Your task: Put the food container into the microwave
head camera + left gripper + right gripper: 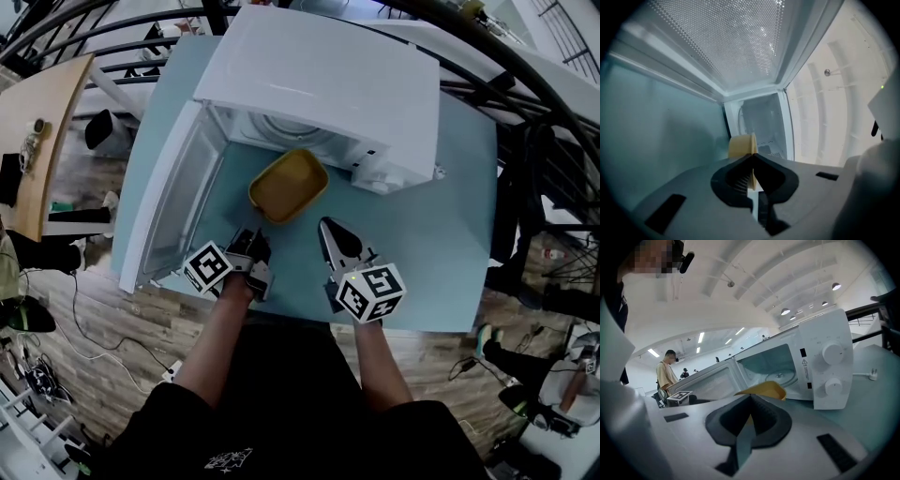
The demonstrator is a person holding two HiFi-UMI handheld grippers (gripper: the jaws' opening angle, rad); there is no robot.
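The food container (289, 185) lay before the open microwave (328, 75), not yet inside; left gripper (251, 236) clamped its near rim, right gripper (323, 225) closed, seemingly empty.

The light-blue table (441, 272) carries a white microwave (328, 75) toward its 12 o'clock edge. A white plug (871, 375) lies on the tabletop at the microwave's 3 o'clock.

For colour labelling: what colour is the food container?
Yellow food container, best in head view.

food container (740, 146) mostly hidden behind left hand-held gripper (752, 156), microwave door (740, 47) cut off, distant people (668, 374) tiny
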